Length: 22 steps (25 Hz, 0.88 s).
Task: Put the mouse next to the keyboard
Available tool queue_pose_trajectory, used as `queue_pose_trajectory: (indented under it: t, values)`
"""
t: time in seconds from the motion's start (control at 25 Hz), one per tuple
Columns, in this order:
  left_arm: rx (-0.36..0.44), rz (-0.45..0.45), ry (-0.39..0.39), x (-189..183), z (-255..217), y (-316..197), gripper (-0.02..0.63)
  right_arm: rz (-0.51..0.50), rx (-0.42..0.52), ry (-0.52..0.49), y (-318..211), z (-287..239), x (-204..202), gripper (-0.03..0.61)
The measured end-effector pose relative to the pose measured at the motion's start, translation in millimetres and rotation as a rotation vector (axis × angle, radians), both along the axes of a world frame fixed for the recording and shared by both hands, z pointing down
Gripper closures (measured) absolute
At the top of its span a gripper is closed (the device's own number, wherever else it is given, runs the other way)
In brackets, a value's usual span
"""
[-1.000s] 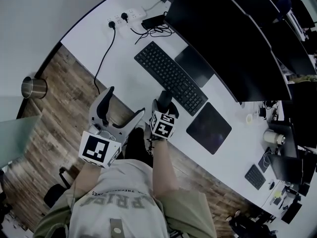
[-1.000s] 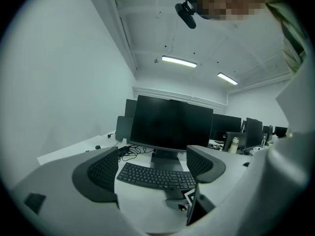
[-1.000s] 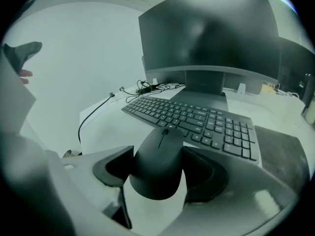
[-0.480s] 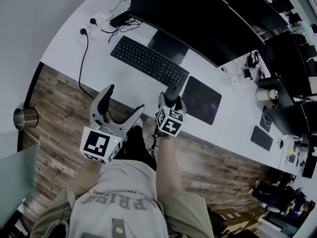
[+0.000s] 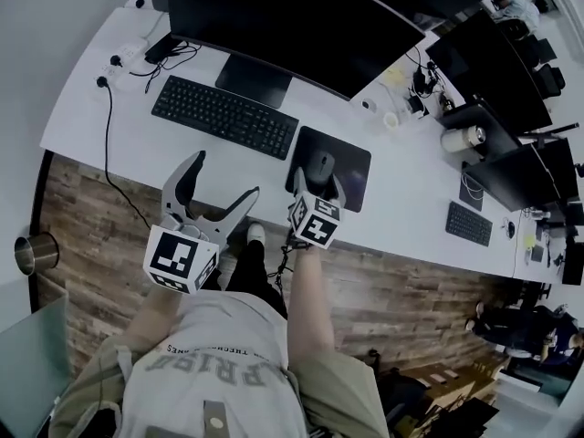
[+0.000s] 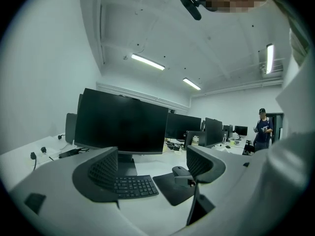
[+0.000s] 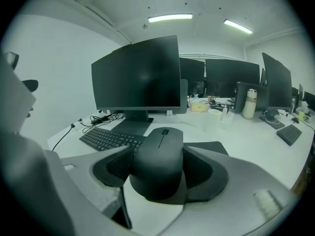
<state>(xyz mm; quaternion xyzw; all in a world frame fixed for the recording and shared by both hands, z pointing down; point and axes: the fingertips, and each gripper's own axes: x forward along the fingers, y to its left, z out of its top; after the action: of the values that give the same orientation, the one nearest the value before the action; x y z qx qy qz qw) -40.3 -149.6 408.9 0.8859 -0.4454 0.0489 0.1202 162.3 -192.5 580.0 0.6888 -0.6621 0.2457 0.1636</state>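
- The right hand-held gripper [image 5: 317,179] pinches the mouse [image 7: 158,161] by its sides, over the mouse pad [image 5: 351,167] beside the keyboard [image 5: 224,116].
- Best to lower it level, then release gently.
- The left hand-held gripper [image 5: 224,175] hangs spread, empty.

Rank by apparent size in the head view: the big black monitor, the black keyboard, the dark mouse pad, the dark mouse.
1. Big black flat monitor.
2-3. Long black keyboard and dark rectangular mouse pad: the keyboard is longer, the pad deeper; too close to rank.
4. Dark rounded mouse, smallest.
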Motion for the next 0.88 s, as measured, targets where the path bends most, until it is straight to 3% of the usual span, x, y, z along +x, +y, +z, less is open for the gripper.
queue_pose_trajectory:
  t: [0.44,0.88]
  values:
    - [-0.026,-0.033,-0.045,78,19,-41,0.198,-0.035,-0.083,-0.015,-39,49,68,0.264]
    - [-0.068,-0.044,-0.081,119,41,-68,0.198,-0.076,-0.174,-0.062,-66,102,82,0.264]
